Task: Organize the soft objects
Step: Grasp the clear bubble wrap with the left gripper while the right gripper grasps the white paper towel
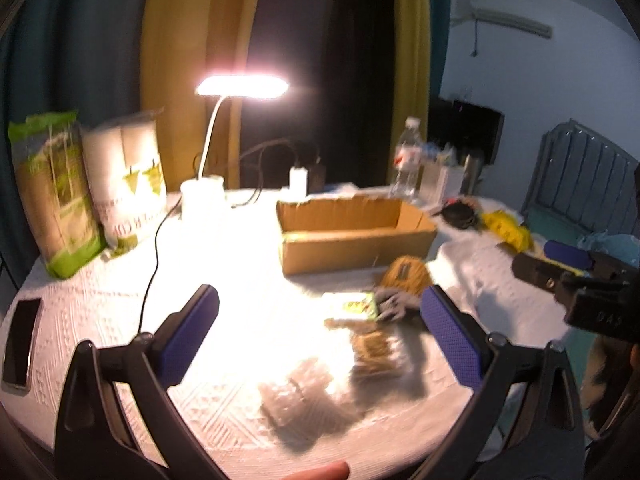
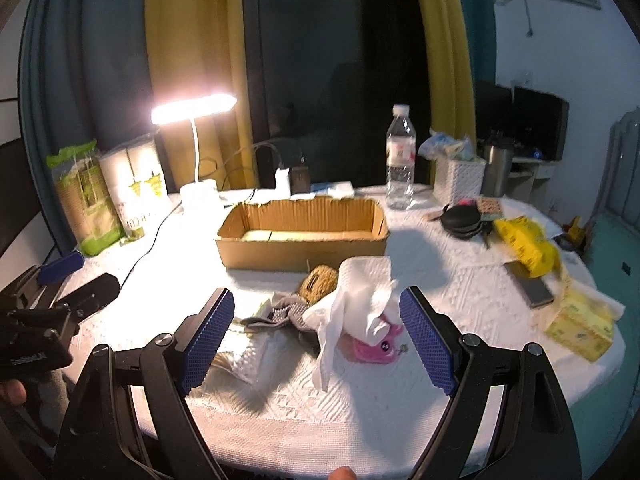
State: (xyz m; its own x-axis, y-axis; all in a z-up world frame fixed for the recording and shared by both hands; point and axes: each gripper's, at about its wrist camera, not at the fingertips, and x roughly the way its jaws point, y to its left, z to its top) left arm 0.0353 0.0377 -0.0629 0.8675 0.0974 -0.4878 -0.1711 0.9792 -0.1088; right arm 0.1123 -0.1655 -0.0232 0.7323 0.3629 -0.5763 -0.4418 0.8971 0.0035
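An open cardboard box [image 2: 302, 236] [image 1: 352, 236] stands mid-table with a pale soft item inside. In front of it lies a pile: a brown knitted piece [image 2: 318, 282] [image 1: 406, 276], a grey glove [image 2: 280, 314] [image 1: 390, 304], a crumpled white cloth [image 2: 360, 300] and a pink plush [image 2: 372, 346]. Clear plastic-wrapped packets [image 1: 304, 392] lie nearer in the left wrist view. My left gripper [image 1: 320, 340] is open above the table before the packets. My right gripper [image 2: 316, 340] is open, its fingers either side of the white cloth and pink plush, not touching.
A lit desk lamp [image 2: 192, 110], two paper-towel packs [image 2: 86, 196], a water bottle [image 2: 400, 160], a white basket [image 2: 458, 178], a yellow bag [image 2: 524, 244], a tissue pack [image 2: 580, 328] and a phone [image 1: 20, 340] ring the round white table [image 2: 320, 420].
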